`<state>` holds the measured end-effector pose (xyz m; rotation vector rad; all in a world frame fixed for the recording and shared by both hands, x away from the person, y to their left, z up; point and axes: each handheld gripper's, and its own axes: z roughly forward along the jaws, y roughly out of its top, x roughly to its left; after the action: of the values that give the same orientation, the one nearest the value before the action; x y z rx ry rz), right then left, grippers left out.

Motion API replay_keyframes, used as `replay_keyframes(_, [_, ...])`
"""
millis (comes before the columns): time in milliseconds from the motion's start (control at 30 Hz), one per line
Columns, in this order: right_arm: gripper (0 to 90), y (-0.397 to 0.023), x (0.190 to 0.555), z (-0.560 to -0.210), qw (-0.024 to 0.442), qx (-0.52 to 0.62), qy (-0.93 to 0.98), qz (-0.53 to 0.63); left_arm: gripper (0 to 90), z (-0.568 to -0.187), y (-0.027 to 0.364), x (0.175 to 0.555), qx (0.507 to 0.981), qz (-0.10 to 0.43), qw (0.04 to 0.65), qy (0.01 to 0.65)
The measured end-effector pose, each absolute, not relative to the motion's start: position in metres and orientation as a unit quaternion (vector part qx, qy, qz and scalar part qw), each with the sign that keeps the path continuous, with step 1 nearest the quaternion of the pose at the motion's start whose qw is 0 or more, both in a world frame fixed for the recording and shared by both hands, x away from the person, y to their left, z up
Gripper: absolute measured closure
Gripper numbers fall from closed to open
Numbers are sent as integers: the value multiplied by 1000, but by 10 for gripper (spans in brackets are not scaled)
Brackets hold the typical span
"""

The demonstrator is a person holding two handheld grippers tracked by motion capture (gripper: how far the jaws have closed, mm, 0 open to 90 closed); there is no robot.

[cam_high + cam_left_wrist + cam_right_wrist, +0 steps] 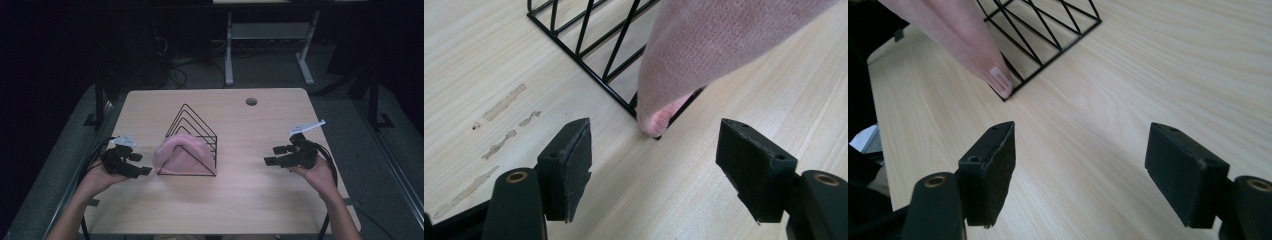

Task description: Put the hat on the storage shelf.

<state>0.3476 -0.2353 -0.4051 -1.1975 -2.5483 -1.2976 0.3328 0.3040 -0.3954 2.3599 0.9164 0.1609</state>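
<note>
A black wire rack of triangular dividers stands on the middle of the wooden table. A pink cloth is draped over its near end and hangs down to the tabletop. In the left gripper view the cloth hangs over the rack's corner just ahead of the jaws. My left gripper rests open at the table's left, a short way from the cloth. My right gripper is open at the right, farther from the rack, with nothing between its jaws. The cloth's tip shows a small white label.
A round cable hole sits near the table's far edge. Worn marks streak the tabletop at the left. Beyond the table, another desk's white legs and cables stand on the dark floor.
</note>
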Motion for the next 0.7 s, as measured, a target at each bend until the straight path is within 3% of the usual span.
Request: replay_keyframes(700, [267,-276,316,-427,9,-428,-815,-391,287,-401,298,328,886,62,302,346])
